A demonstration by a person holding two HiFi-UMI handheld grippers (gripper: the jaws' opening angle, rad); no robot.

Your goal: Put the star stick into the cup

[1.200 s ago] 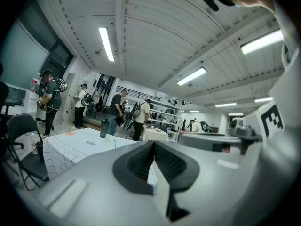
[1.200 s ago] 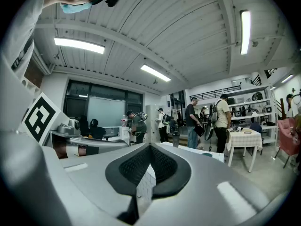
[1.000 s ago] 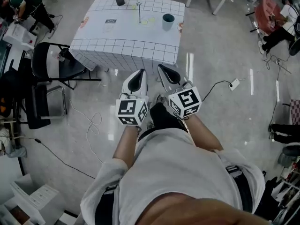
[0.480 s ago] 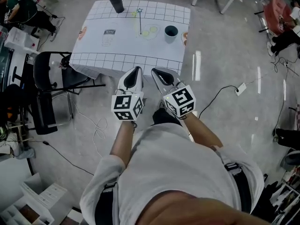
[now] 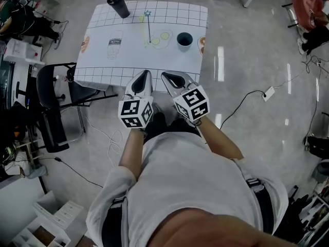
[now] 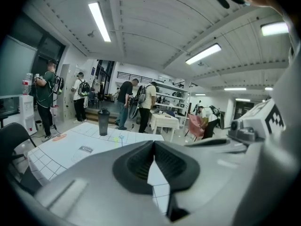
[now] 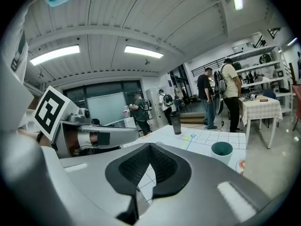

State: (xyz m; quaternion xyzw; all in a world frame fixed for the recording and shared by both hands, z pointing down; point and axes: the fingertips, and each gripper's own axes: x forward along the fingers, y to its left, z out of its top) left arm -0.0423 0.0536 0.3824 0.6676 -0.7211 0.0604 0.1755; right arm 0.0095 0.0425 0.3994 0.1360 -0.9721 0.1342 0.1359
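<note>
left gripper [image 5: 143, 75] closed | right gripper [image 5: 165, 76] closed | star stick [image 5: 149, 29] on table [image 5: 128, 62], outside cup [image 5: 184, 39]

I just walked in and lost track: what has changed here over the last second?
The person has stepped closer to the table; the left tongs and right tongs now reach its near edge. Nothing was picked up or let go: both stay shut and empty. The star stick, cup and bottle are where they were.
</note>
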